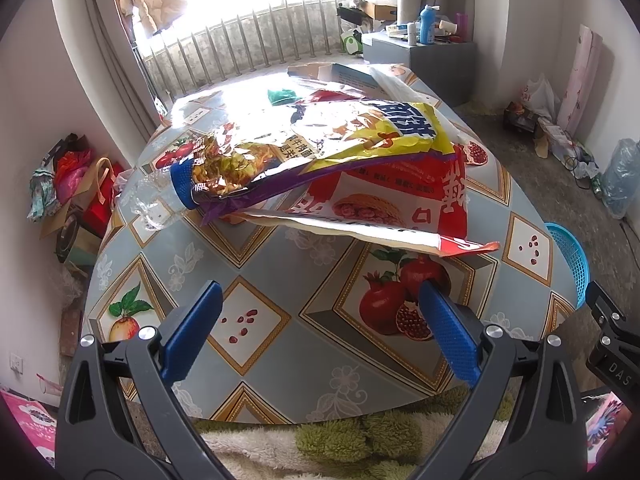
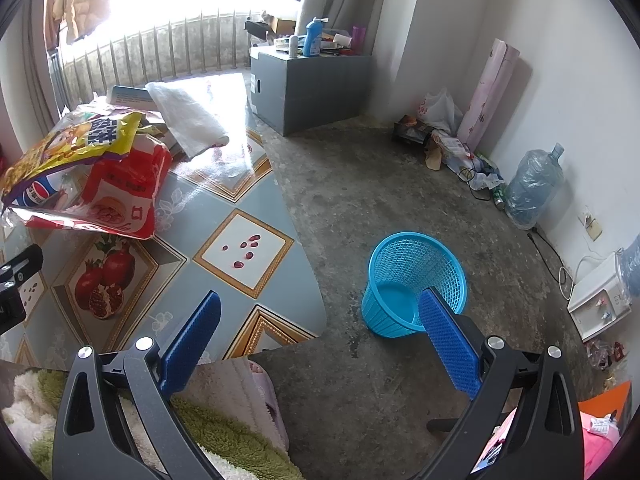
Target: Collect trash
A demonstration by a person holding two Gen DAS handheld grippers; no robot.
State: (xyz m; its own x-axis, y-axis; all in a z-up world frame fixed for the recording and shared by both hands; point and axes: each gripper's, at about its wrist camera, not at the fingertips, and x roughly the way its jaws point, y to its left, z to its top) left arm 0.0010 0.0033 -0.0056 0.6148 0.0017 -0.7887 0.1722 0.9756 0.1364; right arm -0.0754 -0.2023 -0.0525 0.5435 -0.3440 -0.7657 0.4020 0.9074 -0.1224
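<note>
A pile of trash lies on the fruit-patterned table (image 1: pixel 280 344): a yellow snack bag (image 1: pixel 360 132) on top, a red bag (image 1: pixel 400 204) under it, and a crushed clear plastic bottle (image 1: pixel 160 200) with a blue label at the left. My left gripper (image 1: pixel 320 308) is open and empty, over the table's near part, short of the pile. My right gripper (image 2: pixel 320 316) is open and empty, above the table's right edge, with the blue mesh basket (image 2: pixel 412 280) on the floor beyond it. The pile also shows in the right wrist view: the yellow bag (image 2: pixel 68 144) and the red bag (image 2: pixel 120 196).
A white cloth (image 2: pixel 188 116) and a blue box (image 1: pixel 352 76) lie at the table's far end, with a green scrap (image 1: pixel 282 95) nearby. A grey cabinet (image 2: pixel 312 84) stands behind. Bags and a water jug (image 2: pixel 532 184) line the right wall. Fluffy green-white fabric (image 1: pixel 320 440) lies below the table edge.
</note>
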